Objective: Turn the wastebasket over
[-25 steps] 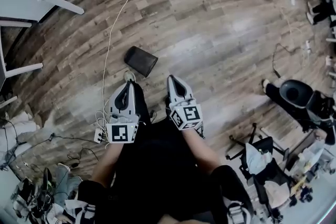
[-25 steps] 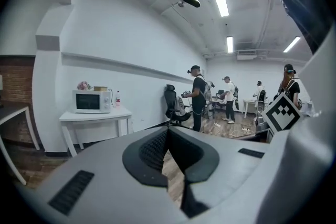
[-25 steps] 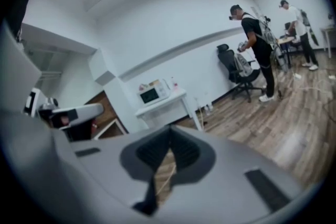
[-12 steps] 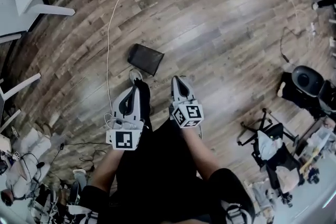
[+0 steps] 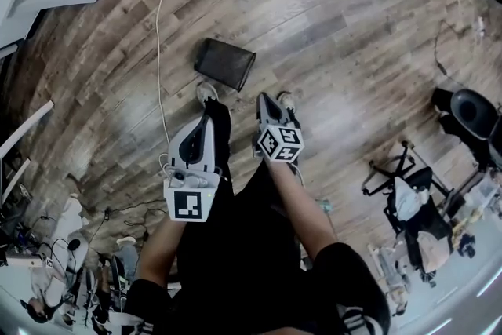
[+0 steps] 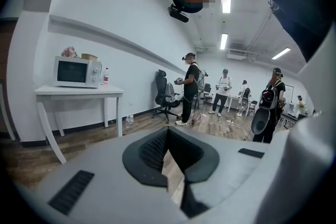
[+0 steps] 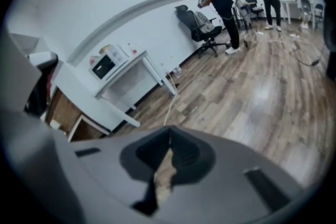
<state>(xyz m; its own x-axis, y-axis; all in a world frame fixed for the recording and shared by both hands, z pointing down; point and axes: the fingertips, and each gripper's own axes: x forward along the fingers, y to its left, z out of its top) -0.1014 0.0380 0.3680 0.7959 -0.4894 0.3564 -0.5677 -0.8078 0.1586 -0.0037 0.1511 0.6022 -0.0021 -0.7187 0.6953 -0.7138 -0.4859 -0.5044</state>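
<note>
A dark rectangular wastebasket (image 5: pixel 225 63) lies on the wood-plank floor (image 5: pixel 329 20). Just short of it, a person holds two grey grippers side by side. The left gripper (image 5: pixel 209 107) and right gripper (image 5: pixel 265 100) both have their jaws closed together, holding nothing.

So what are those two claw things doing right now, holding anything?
Left gripper: closed, holding nothing.
Right gripper: closed, holding nothing.

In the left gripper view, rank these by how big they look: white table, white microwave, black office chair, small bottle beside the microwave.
White table, largest.
White microwave and black office chair look alike; the chair stands farther away, so unranked.
Small bottle, smallest.
</note>
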